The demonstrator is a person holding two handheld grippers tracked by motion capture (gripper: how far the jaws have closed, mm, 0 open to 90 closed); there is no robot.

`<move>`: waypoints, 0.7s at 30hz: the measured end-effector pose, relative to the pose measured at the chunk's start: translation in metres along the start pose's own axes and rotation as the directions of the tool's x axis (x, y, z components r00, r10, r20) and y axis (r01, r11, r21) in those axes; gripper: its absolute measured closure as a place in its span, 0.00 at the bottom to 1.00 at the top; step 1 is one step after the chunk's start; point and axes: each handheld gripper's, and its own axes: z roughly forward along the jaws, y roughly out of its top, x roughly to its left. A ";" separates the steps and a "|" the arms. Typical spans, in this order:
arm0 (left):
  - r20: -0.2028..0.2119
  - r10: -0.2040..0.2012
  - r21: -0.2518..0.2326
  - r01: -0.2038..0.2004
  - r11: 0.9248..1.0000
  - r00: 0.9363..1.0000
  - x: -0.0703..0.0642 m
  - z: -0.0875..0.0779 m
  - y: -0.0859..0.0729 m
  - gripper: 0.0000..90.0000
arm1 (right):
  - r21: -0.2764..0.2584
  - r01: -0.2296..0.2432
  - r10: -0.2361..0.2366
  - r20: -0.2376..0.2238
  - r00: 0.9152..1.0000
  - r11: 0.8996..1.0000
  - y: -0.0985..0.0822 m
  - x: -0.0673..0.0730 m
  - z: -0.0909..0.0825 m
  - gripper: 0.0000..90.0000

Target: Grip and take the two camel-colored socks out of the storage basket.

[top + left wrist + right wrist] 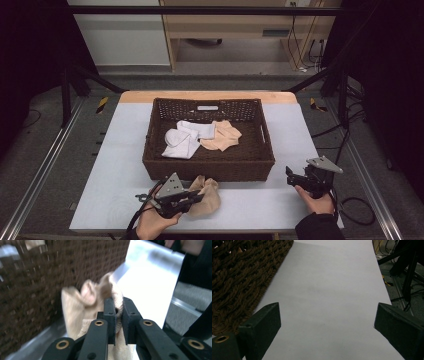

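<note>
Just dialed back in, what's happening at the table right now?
A person is working with two handheld grippers at a table with a wicker basket. The left gripper is clamped on a beige sock, held just in front of the basket's near wall. The right gripper sits open over the bare white tabletop, holding nothing. Inside the basket lie white socks and another beige sock.
</note>
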 end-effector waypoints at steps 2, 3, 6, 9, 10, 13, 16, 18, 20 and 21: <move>-0.006 -0.002 0.016 0.002 1.000 1.000 0.003 0.005 -0.004 0.89 | 0.002 0.005 -0.005 0.002 1.000 1.000 0.000 0.000 0.000 0.08; -0.007 -0.004 0.023 0.004 1.000 1.000 0.004 0.006 -0.005 0.88 | 0.003 0.006 -0.006 0.003 1.000 1.000 0.000 0.000 0.001 0.08; -0.027 0.002 0.030 -0.001 1.000 1.000 0.007 0.007 -0.008 0.81 | 0.004 0.009 -0.009 0.004 1.000 1.000 -0.001 0.000 0.001 0.08; -0.040 -0.001 0.021 0.002 1.000 0.999 0.008 0.006 -0.010 0.72 | 0.008 0.012 -0.012 0.006 1.000 1.000 -0.001 0.000 0.001 0.08; -0.047 -0.006 0.018 0.007 1.000 0.999 0.008 0.005 -0.010 0.69 | 0.008 0.010 -0.010 0.006 1.000 1.000 -0.001 0.000 0.001 0.08; -0.078 -0.009 -0.005 0.008 1.000 0.997 0.008 0.002 -0.011 0.56 | 0.004 0.007 -0.007 0.007 1.000 1.000 -0.001 0.000 0.000 0.08; -0.105 -0.011 -0.024 0.009 1.000 0.994 0.008 -0.003 -0.013 0.48 | 0.005 0.004 -0.004 0.008 1.000 1.000 -0.001 -0.001 0.000 0.08; -0.123 -0.019 -0.036 0.015 0.999 0.992 0.010 -0.009 -0.015 0.45 | 0.005 0.006 -0.006 0.009 1.000 1.000 -0.001 -0.001 0.000 0.08; -0.140 -0.032 -0.050 0.026 0.998 0.990 0.012 -0.014 -0.018 0.42 | 0.004 0.008 -0.008 0.009 1.000 1.000 -0.002 -0.001 0.000 0.08; -0.147 -0.041 -0.057 0.033 0.998 0.988 0.014 -0.017 -0.019 0.41 | 0.003 0.008 -0.008 0.010 1.000 1.000 -0.002 -0.001 0.000 0.08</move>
